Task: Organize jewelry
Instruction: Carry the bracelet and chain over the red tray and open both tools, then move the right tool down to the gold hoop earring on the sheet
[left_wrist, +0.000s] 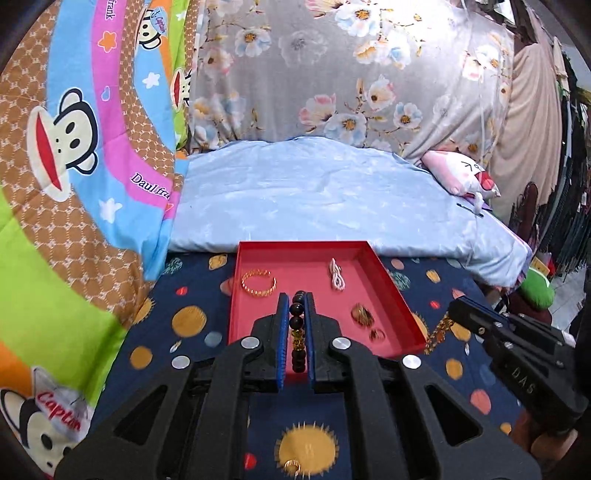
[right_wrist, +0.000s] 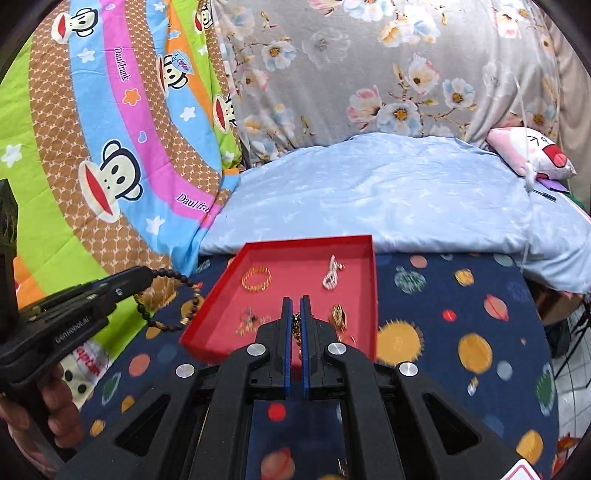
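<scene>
A red tray (left_wrist: 255, 254) (right_wrist: 369, 280) sits on the navy planet-print cloth. In it lie a gold bangle (left_wrist: 258, 282) (right_wrist: 256, 278), a white beaded piece (left_wrist: 337, 275) (right_wrist: 331, 277) and small gold rings (left_wrist: 362, 314) (right_wrist: 338, 315). My left gripper (left_wrist: 297, 299) is shut on a dark bead bracelet (left_wrist: 297, 332); it also shows in the right wrist view (right_wrist: 173, 295), hanging left of the tray. My right gripper (right_wrist: 295, 301) is shut on a gold chain (right_wrist: 296, 325), which also shows in the left wrist view (left_wrist: 439, 330), by the tray's right edge.
A light blue pillow (left_wrist: 314, 199) lies behind the tray. A cartoon monkey quilt (left_wrist: 74, 166) rises at the left. A floral grey sheet (left_wrist: 332, 66) hangs at the back. A pink plush (left_wrist: 461, 175) lies at the far right.
</scene>
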